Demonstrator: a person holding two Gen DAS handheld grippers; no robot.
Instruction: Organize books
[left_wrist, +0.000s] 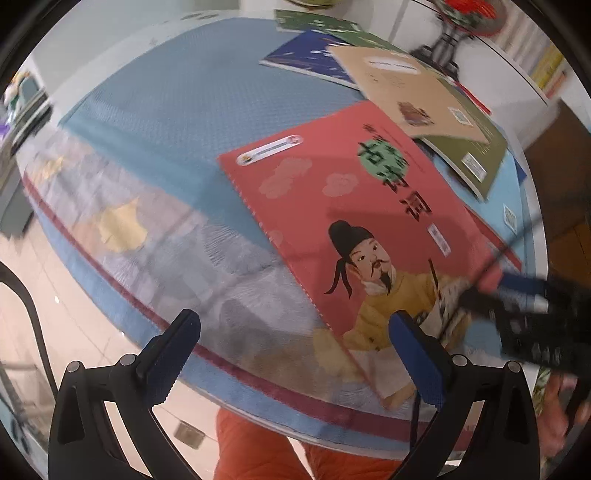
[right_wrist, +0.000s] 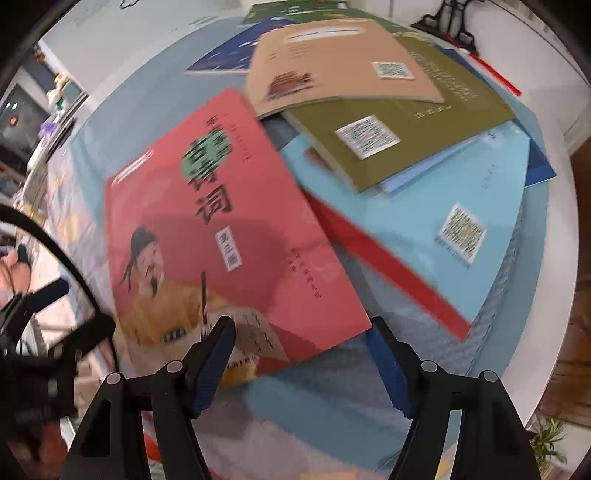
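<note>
Motion blur is smearing the far pile: a tan paperback (right_wrist: 332, 62) is lying on an olive-green book (right_wrist: 406, 136), over a pale blue book (right_wrist: 443, 206). Nearer, the red picture book with a painted scholar (right_wrist: 236, 229) is lying flat on the blue tablecloth (left_wrist: 177, 110). The right gripper (right_wrist: 303, 328) is standing half open astride the red book's near corner; contact is unclear. The left gripper (left_wrist: 295, 325) is gaping wide, straddling the red book's near left edge.

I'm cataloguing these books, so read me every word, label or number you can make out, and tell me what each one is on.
"诗词": large black characters on the red book, readable in the right wrist view; the character above them is blurred.
"第三册": probably, on the red book's small white label.
Small vertical print on the red book: too blurred.
QR codes and print on the tan book, olive book and light blue book: unreadable.
</note>
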